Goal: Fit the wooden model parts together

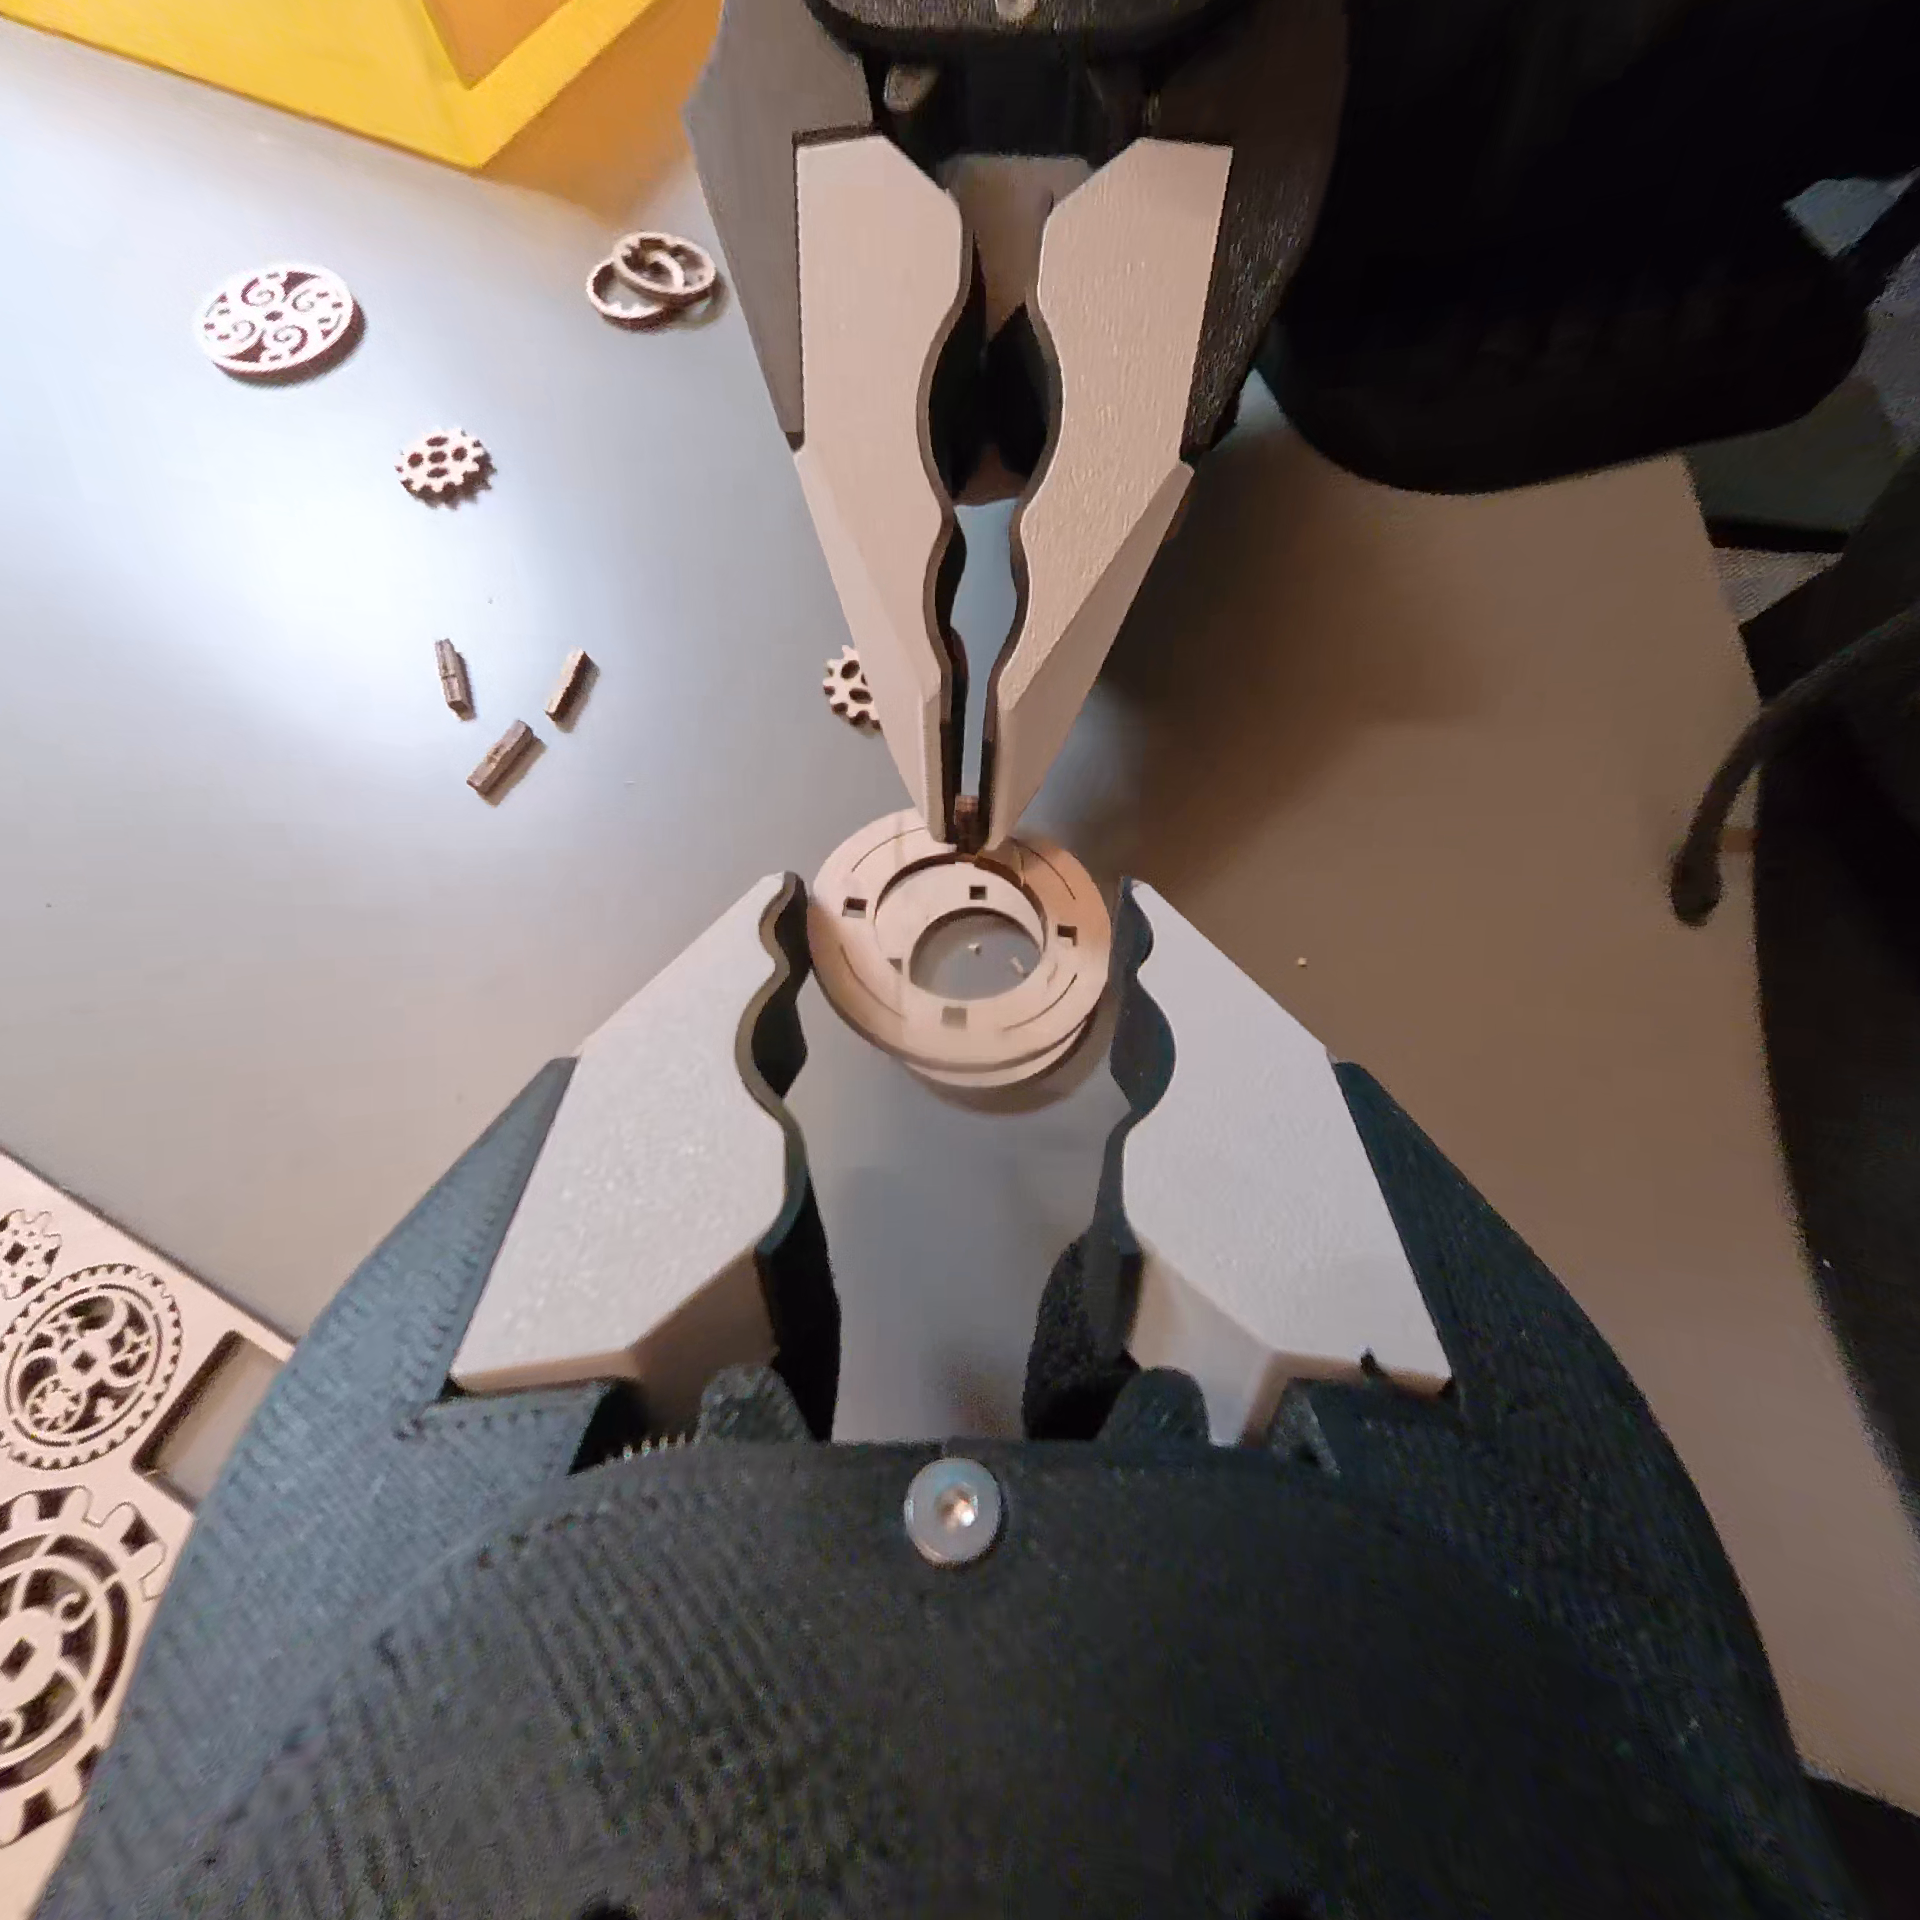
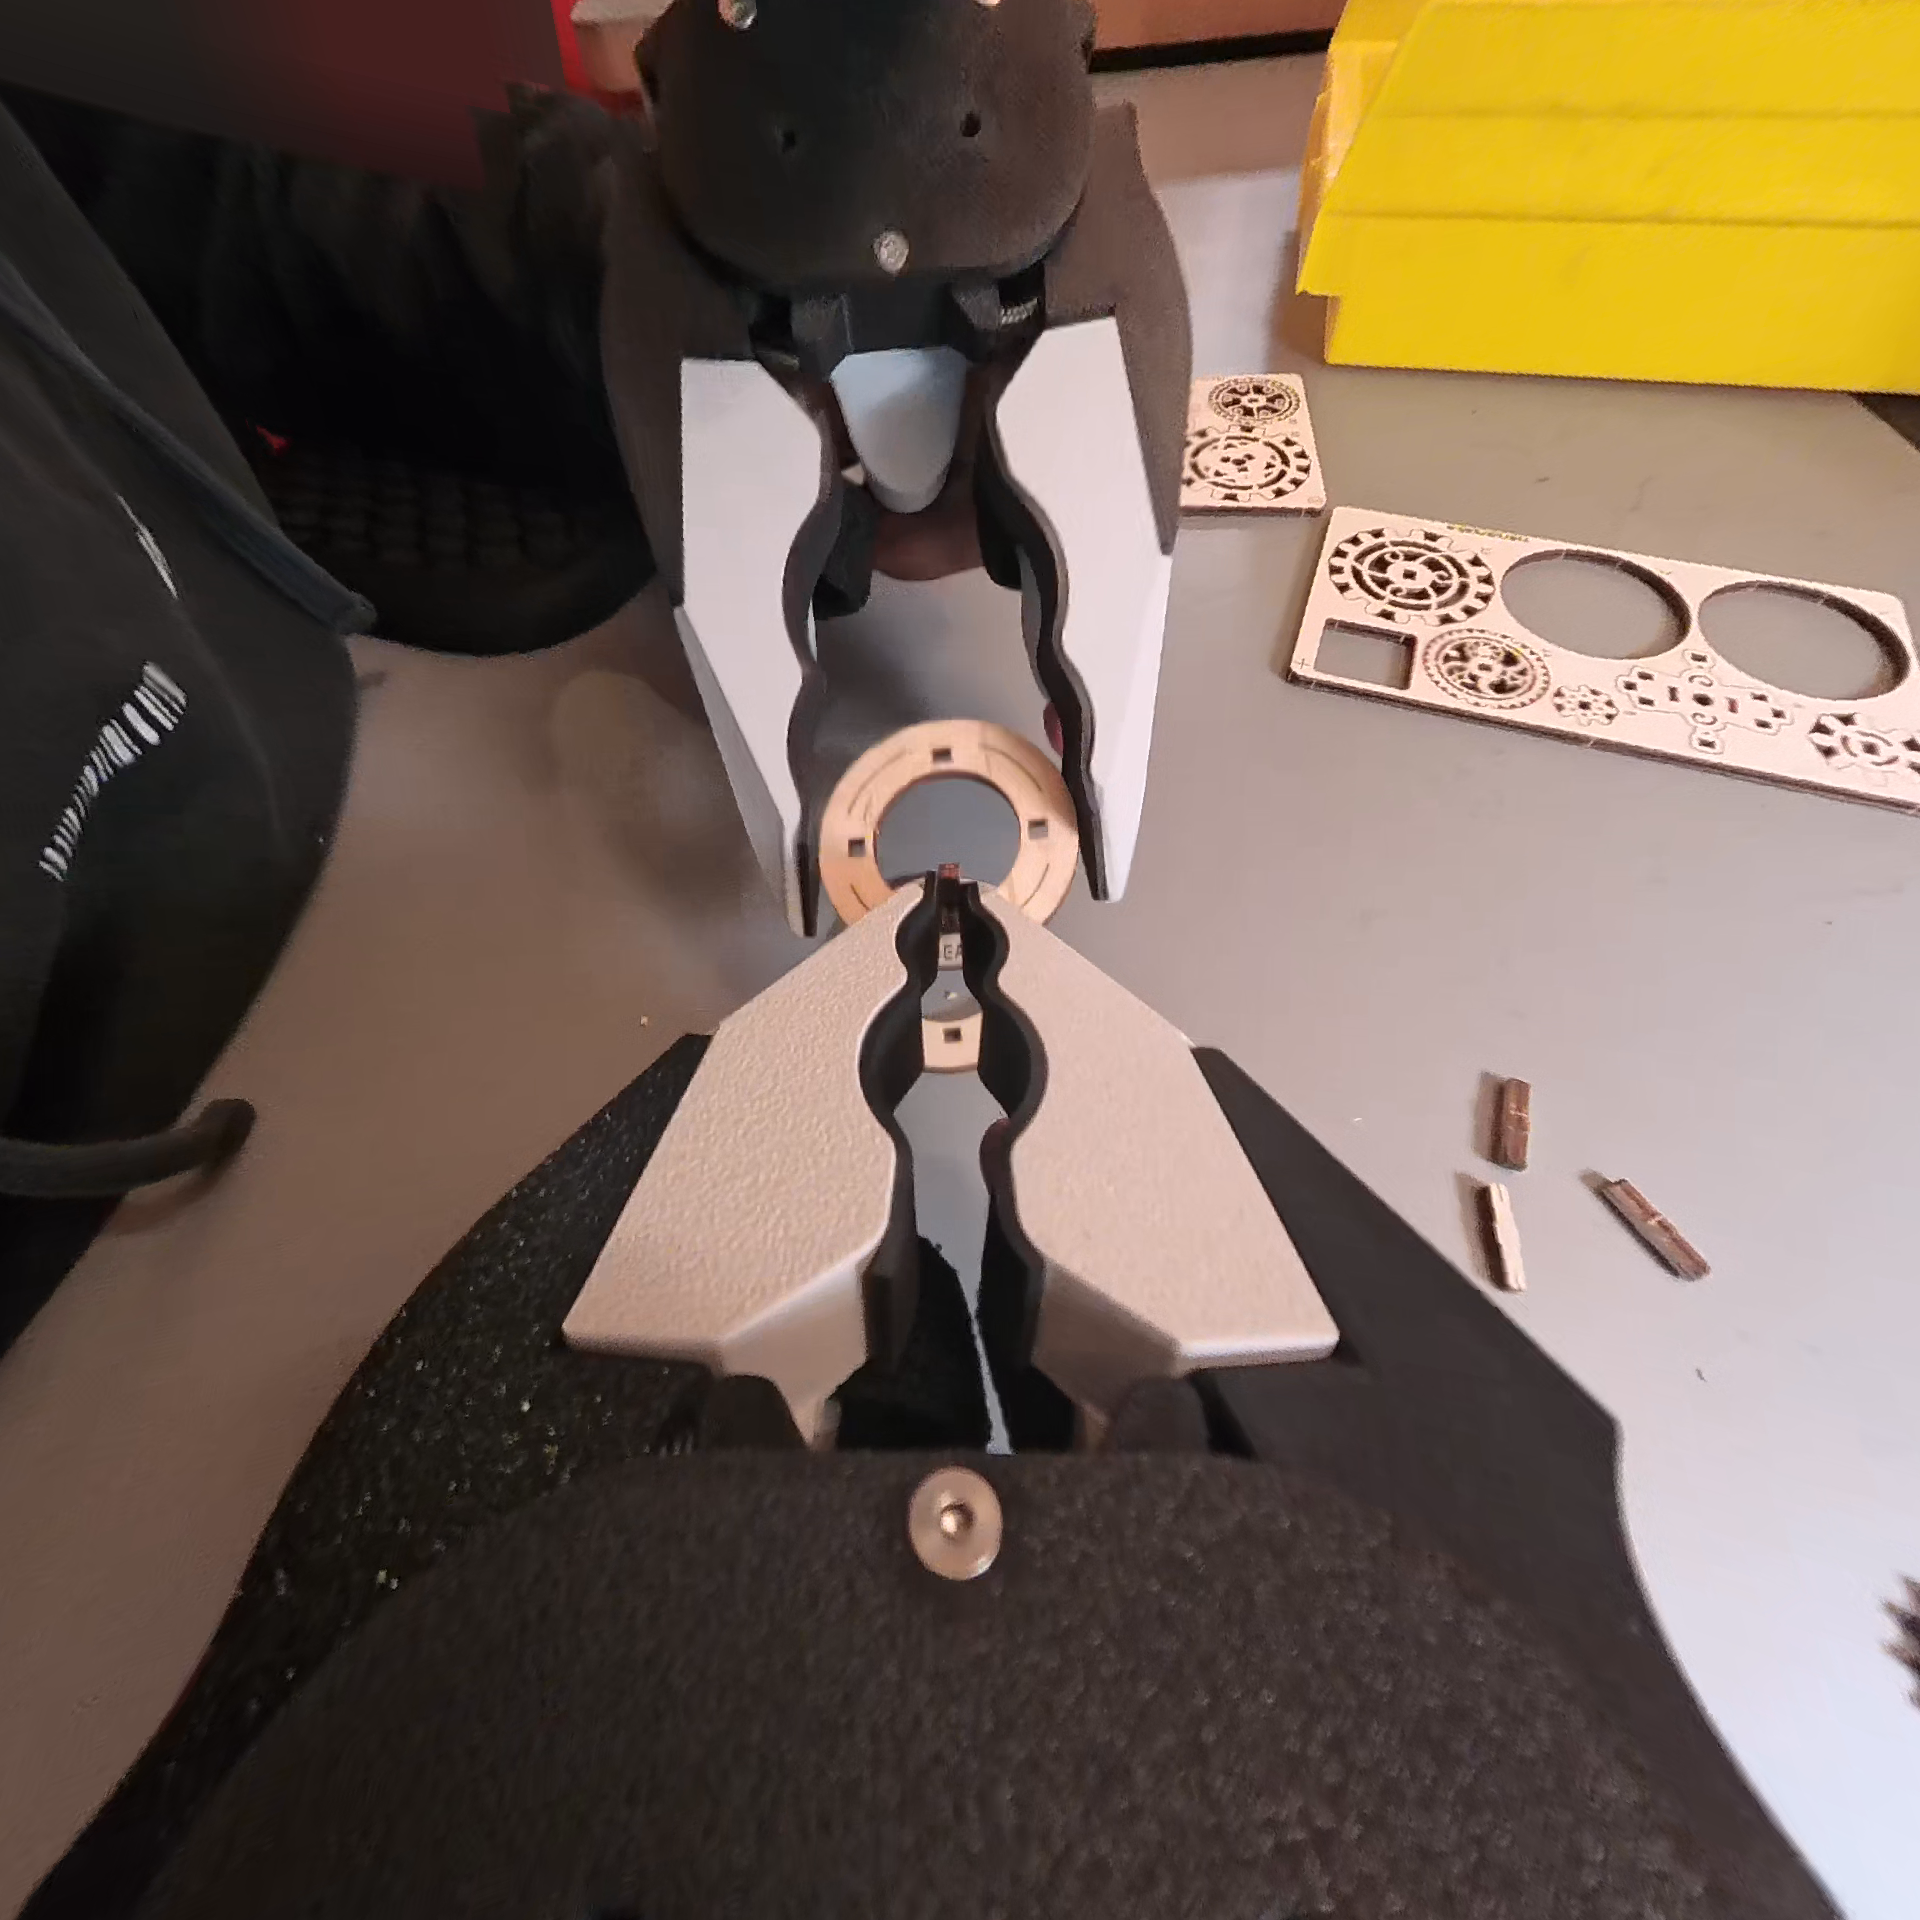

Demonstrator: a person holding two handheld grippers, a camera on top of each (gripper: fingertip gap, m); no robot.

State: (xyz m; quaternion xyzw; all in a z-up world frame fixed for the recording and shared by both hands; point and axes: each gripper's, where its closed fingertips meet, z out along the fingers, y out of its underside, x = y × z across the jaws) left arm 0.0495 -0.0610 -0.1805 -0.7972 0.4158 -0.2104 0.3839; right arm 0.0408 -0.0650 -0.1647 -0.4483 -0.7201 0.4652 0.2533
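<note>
A stacked wooden ring assembly with small square slots sits tilted between my left gripper's two fingers, which close on its sides. In the right wrist view the same ring shows between the left gripper's fingers coming from above. My right gripper is shut on a small dark wooden peg and holds it upright at the ring's near rim. In the left wrist view the right gripper comes down from the top, with the peg touching the ring's far edge.
Three loose pegs, small gears, a large fretwork gear and rings lie on the grey table. Punched wooden sheets and a yellow bin stand nearby. Dark clothing lies to one side. Left and right tips are no more than a few centimetres apart.
</note>
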